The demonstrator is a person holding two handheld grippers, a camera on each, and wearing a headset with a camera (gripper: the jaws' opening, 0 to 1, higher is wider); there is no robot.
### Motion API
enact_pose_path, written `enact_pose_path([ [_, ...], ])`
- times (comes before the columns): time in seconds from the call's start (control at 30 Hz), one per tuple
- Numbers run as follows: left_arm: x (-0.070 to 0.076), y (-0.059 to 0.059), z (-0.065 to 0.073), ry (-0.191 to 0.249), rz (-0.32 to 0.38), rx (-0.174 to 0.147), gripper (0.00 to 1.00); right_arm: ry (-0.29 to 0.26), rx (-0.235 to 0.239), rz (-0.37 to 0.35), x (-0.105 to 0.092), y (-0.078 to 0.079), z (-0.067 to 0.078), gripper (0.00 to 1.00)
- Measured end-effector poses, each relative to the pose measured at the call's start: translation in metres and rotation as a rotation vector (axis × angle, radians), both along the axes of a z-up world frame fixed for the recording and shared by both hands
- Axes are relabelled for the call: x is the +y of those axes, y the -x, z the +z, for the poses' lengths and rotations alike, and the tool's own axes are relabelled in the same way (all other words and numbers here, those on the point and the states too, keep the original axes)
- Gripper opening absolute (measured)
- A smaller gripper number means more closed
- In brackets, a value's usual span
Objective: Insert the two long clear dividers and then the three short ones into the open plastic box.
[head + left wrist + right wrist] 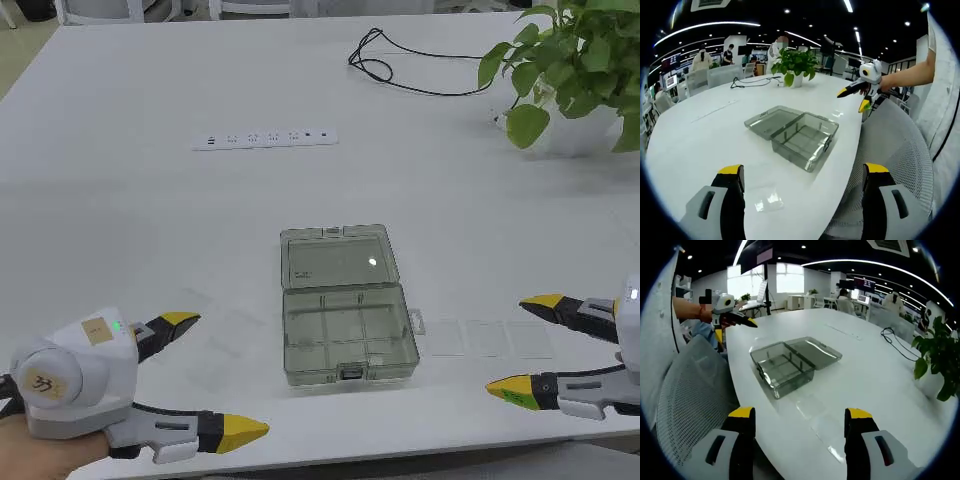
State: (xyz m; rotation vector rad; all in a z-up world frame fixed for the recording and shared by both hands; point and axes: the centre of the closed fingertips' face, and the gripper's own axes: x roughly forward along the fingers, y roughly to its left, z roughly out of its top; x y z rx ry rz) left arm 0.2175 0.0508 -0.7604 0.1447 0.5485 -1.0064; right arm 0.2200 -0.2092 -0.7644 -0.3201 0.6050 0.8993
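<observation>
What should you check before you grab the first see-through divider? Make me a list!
1. The lid of the plastic box is open: ok.
2. The left gripper is open and empty: ok.
3. The right gripper is open and empty: ok.
4. The clear dividers lie flat on the table right of the box, ahead of the right gripper: ok.
5. The clear piece ahead of the left gripper is a long one: cannot tell.
6. The box has no dividers inside yet: cannot tell.
</observation>
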Motion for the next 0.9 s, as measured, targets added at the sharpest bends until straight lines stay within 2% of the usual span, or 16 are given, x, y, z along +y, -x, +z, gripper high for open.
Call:
enact_pose_path([
  [0.9, 0.0024, -0.0017, -0.0038, -0.003, -0.001, 0.003, 1.0, 0.005, -0.001, 0.013, 0.0037, -0.0004, 0.001, 0.73],
])
